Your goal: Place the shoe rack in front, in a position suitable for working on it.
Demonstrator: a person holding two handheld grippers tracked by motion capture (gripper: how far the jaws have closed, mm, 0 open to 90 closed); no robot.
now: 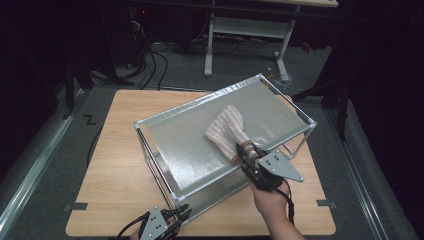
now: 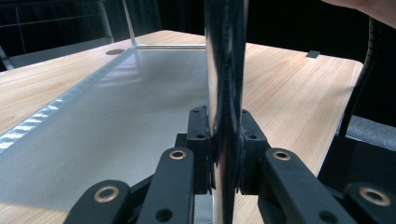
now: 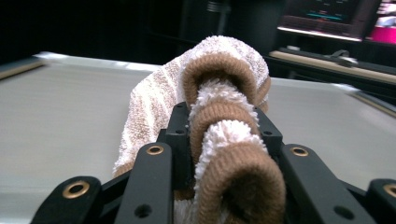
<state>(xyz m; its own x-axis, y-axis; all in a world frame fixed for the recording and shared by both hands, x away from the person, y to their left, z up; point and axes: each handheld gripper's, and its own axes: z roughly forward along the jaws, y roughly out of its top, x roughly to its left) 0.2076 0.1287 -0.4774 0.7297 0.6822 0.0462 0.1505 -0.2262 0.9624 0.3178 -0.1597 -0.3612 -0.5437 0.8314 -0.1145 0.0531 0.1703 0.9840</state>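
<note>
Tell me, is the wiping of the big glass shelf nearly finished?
Hard to say how clean it is. Already done: the left tongs are clamped on a metal post at the rack's near corner, steadying it. In hand: the right tongs grip a bunched striped towel that lies on the frosted top panel, near its right side. Probably left: the panel's left and near parts.
</note>
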